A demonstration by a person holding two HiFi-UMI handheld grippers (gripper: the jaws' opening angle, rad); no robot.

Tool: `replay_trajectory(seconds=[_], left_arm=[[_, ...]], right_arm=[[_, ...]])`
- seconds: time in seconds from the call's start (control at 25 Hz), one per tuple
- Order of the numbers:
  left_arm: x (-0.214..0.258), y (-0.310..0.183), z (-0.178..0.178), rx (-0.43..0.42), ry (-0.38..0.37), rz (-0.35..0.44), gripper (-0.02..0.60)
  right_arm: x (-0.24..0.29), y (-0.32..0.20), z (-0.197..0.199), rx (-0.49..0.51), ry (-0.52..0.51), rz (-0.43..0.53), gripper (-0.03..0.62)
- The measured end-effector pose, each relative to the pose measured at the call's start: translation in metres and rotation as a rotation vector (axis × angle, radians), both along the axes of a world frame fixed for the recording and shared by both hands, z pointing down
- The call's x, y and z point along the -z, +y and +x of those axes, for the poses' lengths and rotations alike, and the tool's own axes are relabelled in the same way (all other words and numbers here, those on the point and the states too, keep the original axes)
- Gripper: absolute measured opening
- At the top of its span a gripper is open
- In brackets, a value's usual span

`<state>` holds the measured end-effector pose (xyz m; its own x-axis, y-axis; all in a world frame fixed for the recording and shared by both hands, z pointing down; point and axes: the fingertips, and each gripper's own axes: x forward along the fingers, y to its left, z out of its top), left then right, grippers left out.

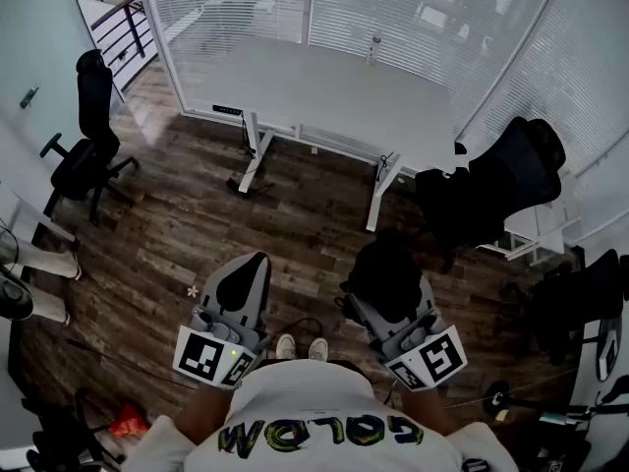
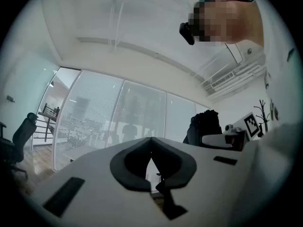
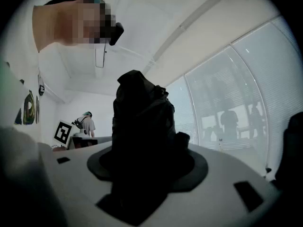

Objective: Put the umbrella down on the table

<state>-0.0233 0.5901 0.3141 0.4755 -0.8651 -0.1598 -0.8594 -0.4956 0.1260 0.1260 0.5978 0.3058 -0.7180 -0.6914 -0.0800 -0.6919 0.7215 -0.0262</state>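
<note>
One umbrella (image 3: 139,122) pinched in right fingers (image 3: 201,167), left fingers (image 2: 120,167) pressed together, one table (image 1: 324,87)

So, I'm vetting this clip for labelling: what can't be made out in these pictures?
- Umbrella: right gripper view, lower part hidden between the fingers; too dark for detail.
- Small object on the table: head view, too small to name.
- Black chair at right: head view, cut off by the edge.
</note>
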Motion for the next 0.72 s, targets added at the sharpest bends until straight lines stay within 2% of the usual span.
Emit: replay_trajectory(seconds=[0.2, 0.56, 0.72], left_arm=[[-0.002, -0.003, -0.015, -0.013, 0.006, -0.002, 0.011], [-0.025, -0.007, -0.040, -0.053, 0.007, -0.055, 0.011], [-0.020, -0.015, -0.043, -0.057, 0.019, -0.052, 0.011]], right_arm=[[-0.004, -0.004, -0.017, -0.009, 0.015, 0.000, 0.254], [-0.007, -0.011, -0.054, 0.000, 0.011, -0.010, 0.259], [-0.007, -0.019, -0.056, -0.002, 0.003, -0.018, 0.259]])
